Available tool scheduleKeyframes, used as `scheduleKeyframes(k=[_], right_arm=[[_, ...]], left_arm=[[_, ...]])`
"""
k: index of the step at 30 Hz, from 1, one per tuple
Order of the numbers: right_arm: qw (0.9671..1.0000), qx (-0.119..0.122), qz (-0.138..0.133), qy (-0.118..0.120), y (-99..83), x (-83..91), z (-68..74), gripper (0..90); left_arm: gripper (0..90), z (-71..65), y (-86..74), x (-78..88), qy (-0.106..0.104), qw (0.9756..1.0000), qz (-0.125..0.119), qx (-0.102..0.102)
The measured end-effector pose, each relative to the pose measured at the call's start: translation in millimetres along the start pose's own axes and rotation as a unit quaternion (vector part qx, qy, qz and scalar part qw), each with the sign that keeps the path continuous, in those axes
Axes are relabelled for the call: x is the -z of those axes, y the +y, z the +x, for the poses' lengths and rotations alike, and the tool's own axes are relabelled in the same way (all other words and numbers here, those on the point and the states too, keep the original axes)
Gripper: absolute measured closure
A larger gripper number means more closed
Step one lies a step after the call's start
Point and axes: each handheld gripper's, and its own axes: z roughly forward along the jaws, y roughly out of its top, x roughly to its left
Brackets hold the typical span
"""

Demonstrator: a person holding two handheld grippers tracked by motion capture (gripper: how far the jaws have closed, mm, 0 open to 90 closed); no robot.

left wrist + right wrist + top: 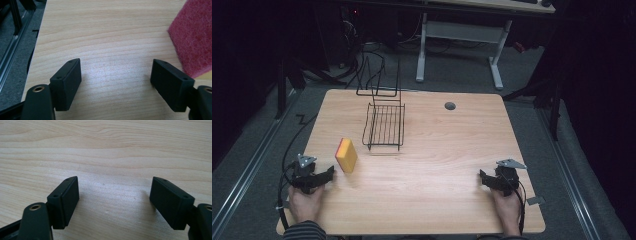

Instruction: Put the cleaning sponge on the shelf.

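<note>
Both claws stand wide and empty; the left claw (328, 175) should straddle the near yellow-and-pink rectangular sponge (346, 155) squarely before closing.

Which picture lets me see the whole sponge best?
The high view: the sponge stands whole on the table, yellow with a pink side, just beyond the left gripper. The left gripper view catches just its pink scrubby corner at the right edge. The right gripper view looks at bare wood.
</note>
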Motion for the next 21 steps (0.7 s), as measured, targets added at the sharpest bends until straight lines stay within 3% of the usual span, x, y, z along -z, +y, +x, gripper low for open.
scheduleKeyframes(k=[5, 10, 21], right_arm=[[1.0000, 0.000, 0.000, 0.001, 0.1, 0.0, 0.1, 24.1], [1.0000, -0.001, -0.002, 0.002, 0.1, -0.1, -0.9, 25.0], [1.0000, 0.002, -0.001, 0.004, 0.2, -0.1, -0.1, 24.3]], left_arm=[[25.4, 0.0, 0.1, 0.0, 0.000, 1.0000, -0.001, 0.005], [24.0, 1.3, -1.7, 1.9, -0.010, 0.9999, 0.000, -0.007], [23.4, 3.8, -14.1, 16.9, -0.014, 0.9999, -0.004, 0.007]])
